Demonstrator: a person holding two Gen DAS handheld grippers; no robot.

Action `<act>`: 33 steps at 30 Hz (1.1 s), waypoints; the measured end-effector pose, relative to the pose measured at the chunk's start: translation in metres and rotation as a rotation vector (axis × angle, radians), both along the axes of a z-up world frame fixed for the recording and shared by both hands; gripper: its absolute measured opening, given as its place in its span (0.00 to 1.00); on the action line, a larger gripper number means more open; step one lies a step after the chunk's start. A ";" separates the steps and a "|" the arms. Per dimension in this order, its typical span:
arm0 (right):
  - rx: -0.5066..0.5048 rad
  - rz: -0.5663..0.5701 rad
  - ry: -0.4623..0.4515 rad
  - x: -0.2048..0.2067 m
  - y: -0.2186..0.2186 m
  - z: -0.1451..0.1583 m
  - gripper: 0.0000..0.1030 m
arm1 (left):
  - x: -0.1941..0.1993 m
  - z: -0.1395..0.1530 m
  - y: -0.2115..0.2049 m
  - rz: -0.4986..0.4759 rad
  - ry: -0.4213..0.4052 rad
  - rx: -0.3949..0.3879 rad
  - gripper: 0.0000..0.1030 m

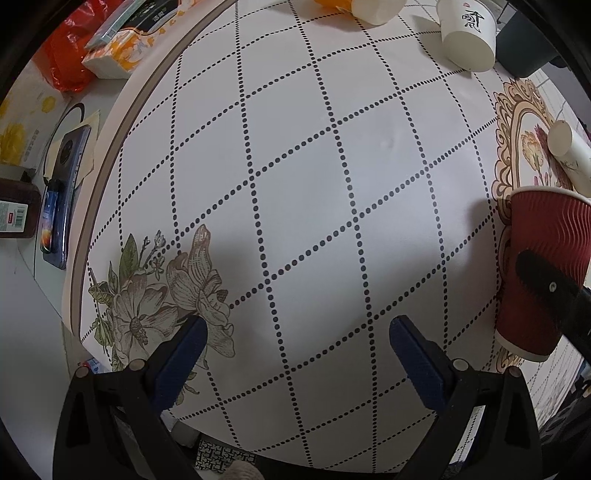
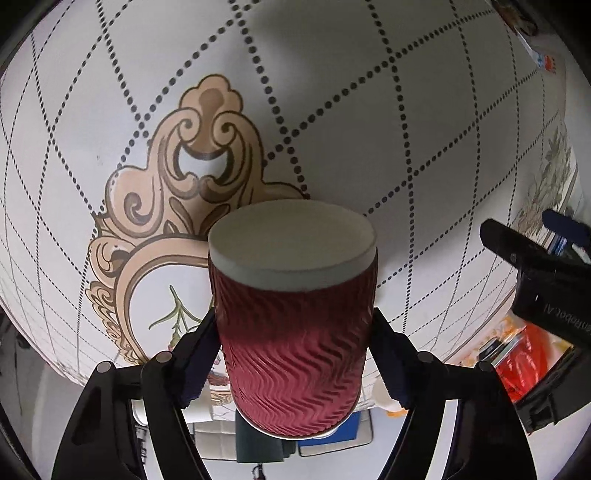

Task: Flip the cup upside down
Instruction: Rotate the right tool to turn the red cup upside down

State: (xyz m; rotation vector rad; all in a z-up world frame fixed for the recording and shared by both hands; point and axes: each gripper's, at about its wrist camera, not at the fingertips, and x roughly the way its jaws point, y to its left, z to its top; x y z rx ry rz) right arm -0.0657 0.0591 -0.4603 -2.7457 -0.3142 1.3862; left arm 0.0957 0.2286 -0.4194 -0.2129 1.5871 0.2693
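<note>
Pretty much halfway: red cup [image 2: 295, 332] clamped in right gripper [image 2: 295, 354], off the table [image 1: 295, 166] at its right side, base tipped forward, not yet set down; left gripper [image 1: 295, 350] wide open, empty.

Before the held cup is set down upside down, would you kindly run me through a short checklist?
1. Grip: the right gripper has a finger on each side of the red ripple-walled paper cup: ok.
2. Orientation: in the right wrist view the cup's flat white base faces the camera side and its mouth faces away: ok.
3. Cup off the white dotted-grid tablecloth: cannot tell.
4. Landing spot: the cloth beside the cup is bare in both views, directly beneath is hidden: cannot tell.
5. Left gripper open, holding nothing, apart from the cup: ok.
6. Overturned white paper cup with black calligraphy stands well away: ok.
</note>
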 end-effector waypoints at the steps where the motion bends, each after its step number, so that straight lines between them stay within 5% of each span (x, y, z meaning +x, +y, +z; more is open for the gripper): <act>1: 0.004 -0.011 0.002 0.002 0.003 0.000 0.76 | 0.001 0.002 -0.001 -0.001 0.000 0.000 0.99; 15: 0.119 -0.328 0.063 -0.001 0.050 0.011 0.75 | 0.010 0.018 -0.007 -0.013 -0.010 0.026 0.98; 33: 0.245 -1.300 0.218 0.054 0.083 0.038 0.75 | 0.027 0.047 -0.036 -0.088 -0.041 0.045 0.98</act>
